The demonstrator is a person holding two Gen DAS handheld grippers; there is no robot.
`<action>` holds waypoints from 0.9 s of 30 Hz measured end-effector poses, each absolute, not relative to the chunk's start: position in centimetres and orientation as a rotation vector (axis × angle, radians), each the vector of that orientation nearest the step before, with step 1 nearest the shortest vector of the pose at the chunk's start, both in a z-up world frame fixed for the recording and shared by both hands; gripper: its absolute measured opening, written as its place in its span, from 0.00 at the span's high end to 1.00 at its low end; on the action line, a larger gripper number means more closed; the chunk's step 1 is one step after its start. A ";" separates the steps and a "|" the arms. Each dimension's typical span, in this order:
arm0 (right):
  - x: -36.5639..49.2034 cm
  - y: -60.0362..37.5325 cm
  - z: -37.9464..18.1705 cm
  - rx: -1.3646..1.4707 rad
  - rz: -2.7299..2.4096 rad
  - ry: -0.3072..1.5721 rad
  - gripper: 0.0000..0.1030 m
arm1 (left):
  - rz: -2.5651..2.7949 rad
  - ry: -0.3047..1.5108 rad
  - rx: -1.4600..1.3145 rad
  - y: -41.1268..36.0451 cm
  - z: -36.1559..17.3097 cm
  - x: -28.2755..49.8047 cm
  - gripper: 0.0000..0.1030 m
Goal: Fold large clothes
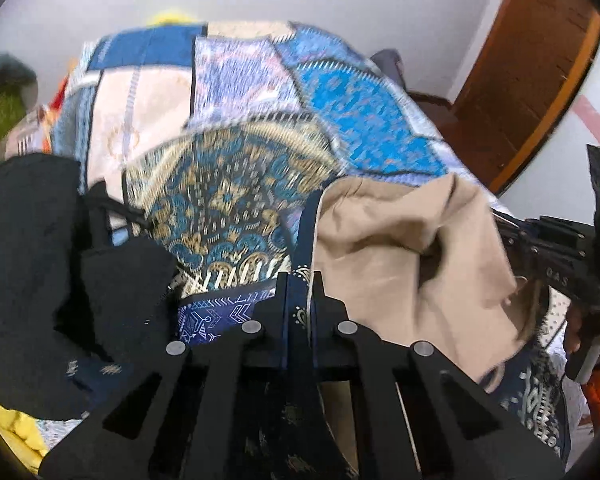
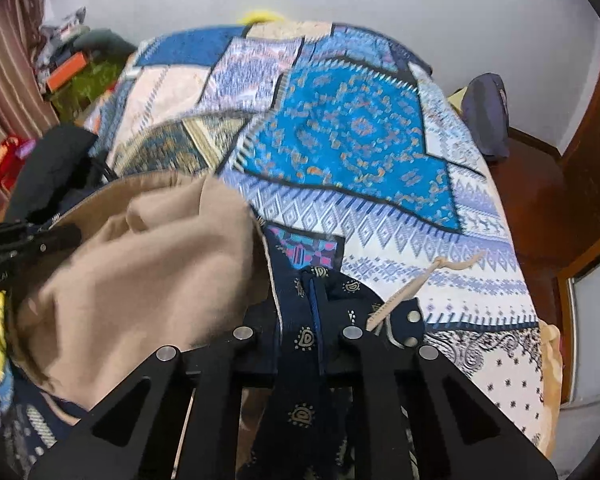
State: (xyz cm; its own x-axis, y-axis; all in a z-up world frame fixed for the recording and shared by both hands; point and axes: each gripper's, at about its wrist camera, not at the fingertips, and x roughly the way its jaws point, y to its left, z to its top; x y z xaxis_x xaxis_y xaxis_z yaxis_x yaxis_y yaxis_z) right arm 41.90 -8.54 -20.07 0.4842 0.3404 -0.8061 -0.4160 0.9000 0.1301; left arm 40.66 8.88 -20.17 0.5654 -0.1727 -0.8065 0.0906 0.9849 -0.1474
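A large navy garment with a gold paisley print and a tan lining (image 1: 400,248) lies bunched on the bed. My left gripper (image 1: 300,279) is shut on a navy edge of it, and the fabric runs down between the fingers. The right gripper's black body (image 1: 556,256) shows at the right, its tips buried in the tan folds. In the right wrist view my right gripper (image 2: 312,280) is shut on another navy paisley edge, with the tan lining (image 2: 140,264) heaped to its left. A tan drawstring (image 2: 420,280) trails off to the right.
A blue and white patchwork bedspread (image 2: 360,132) covers the bed. A black garment (image 1: 40,260) is piled at the left, over something yellow. A grey-blue bag (image 2: 484,116) sits at the far right corner, beside a wooden door (image 1: 532,60). Clutter lies at the far left.
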 end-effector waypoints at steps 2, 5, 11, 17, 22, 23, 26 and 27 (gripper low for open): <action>41.3 -9.1 -18.6 -0.067 0.470 0.940 0.90 | -0.184 0.915 -0.097 8.4 -18.0 39.2 0.94; 39.6 -9.7 -16.4 -0.062 0.492 0.907 0.90 | -0.235 0.875 -0.107 7.8 -15.5 37.2 0.94; 35.5 -10.6 -14.1 -0.080 0.518 0.870 0.91 | -0.291 0.866 -0.089 6.9 -13.0 32.9 0.94; 31.8 -12.2 -14.5 -0.045 0.527 0.894 0.91 | -0.300 0.897 -0.082 7.1 -13.4 29.0 0.94; 29.7 -13.3 -17.1 -0.028 0.517 0.962 0.91 | -0.332 0.942 -0.071 6.7 -14.8 25.9 0.94; 29.3 -13.6 -17.7 -0.023 0.518 0.983 0.91 | -0.335 0.952 -0.059 6.4 -15.2 25.3 0.94; 28.4 -13.9 -19.5 -0.023 0.514 1.032 0.90 | -0.348 0.989 -0.027 5.7 -16.4 23.9 0.89; 28.1 -14.0 -20.1 -0.030 0.512 1.051 0.90 | -0.350 1.003 -0.013 5.5 -16.7 23.6 0.88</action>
State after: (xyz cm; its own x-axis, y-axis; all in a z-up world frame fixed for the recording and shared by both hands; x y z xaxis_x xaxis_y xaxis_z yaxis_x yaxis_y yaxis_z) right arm 28.12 -13.95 -20.08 0.3912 0.3887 -0.8342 -0.4169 0.8829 0.2160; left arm 23.55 5.53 -16.74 0.4871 -0.2936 -0.8225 0.2817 0.9443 -0.1702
